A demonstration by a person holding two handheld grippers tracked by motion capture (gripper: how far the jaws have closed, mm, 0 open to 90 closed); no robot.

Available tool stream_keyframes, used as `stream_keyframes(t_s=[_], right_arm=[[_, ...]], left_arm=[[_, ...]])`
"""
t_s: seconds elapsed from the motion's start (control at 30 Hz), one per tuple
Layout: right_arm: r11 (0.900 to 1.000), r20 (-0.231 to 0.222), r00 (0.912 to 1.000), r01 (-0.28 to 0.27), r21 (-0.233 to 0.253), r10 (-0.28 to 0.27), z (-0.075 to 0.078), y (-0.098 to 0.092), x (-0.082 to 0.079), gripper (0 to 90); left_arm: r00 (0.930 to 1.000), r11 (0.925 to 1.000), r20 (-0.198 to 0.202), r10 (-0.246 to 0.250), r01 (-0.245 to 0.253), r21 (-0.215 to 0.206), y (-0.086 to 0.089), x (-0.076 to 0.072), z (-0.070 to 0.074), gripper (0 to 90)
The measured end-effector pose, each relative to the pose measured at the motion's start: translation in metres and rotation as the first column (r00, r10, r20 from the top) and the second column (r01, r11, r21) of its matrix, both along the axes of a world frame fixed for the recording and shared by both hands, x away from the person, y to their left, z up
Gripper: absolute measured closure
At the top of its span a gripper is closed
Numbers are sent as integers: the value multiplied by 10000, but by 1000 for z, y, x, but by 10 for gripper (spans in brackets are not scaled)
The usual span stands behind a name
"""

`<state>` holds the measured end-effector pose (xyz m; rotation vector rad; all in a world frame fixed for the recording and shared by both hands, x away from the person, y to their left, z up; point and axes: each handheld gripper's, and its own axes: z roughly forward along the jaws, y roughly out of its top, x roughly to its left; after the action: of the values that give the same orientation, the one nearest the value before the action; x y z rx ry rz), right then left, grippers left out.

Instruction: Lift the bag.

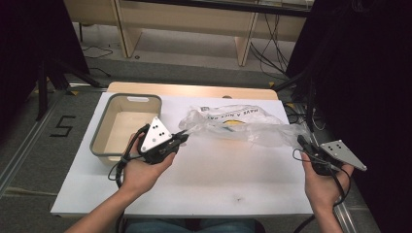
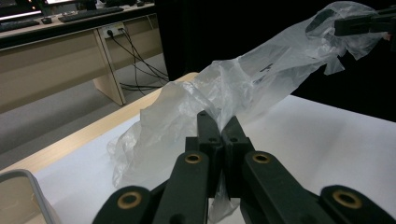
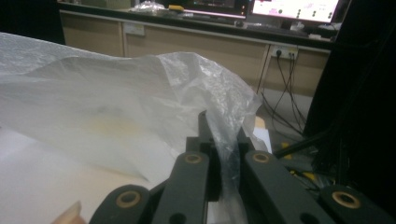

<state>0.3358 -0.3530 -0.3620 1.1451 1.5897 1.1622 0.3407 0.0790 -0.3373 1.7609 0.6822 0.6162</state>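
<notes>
Plastic bag [image 1: 238, 124] print, partly illegible

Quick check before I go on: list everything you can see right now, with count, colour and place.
plastic bag: one, clear with dark print and a yellow mark, stretched across the far middle of the table between both grippers.
bin: one, grey rim, pale inside, far left of the table, nothing visible in it.
table: one, white top with a wooden far edge.
desks: pale wood, on the floor beyond the table.
left gripper: black, shut on the bag's left end.
right gripper: black, shut on the bag's right end.
</notes>
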Motion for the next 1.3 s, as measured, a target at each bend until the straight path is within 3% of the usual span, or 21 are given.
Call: stream_keyframes(t_s=[0.43, 0.7, 0.87, 1.3], right_arm=[[10000, 749, 9972, 16, 68, -21, 23, 7, 9, 900], [9998, 717, 9974, -22, 186, 9, 23, 9, 13, 900], [9998, 731, 9973, -39, 194, 25, 23, 9, 13, 900], [9997, 874, 9962, -29, 240, 8, 27, 9, 10, 900]], left_arm=[[9996, 9994, 277, 115, -106, -318, 1, 3, 12, 891], [9992, 9990, 319, 259, -248, -364, 2, 8, 10, 891], [9983, 9989, 563, 166, -141, -443, 1, 8, 13, 891], [9925, 9956, 1204, -196, 304, -883, -10, 2, 37, 891]])
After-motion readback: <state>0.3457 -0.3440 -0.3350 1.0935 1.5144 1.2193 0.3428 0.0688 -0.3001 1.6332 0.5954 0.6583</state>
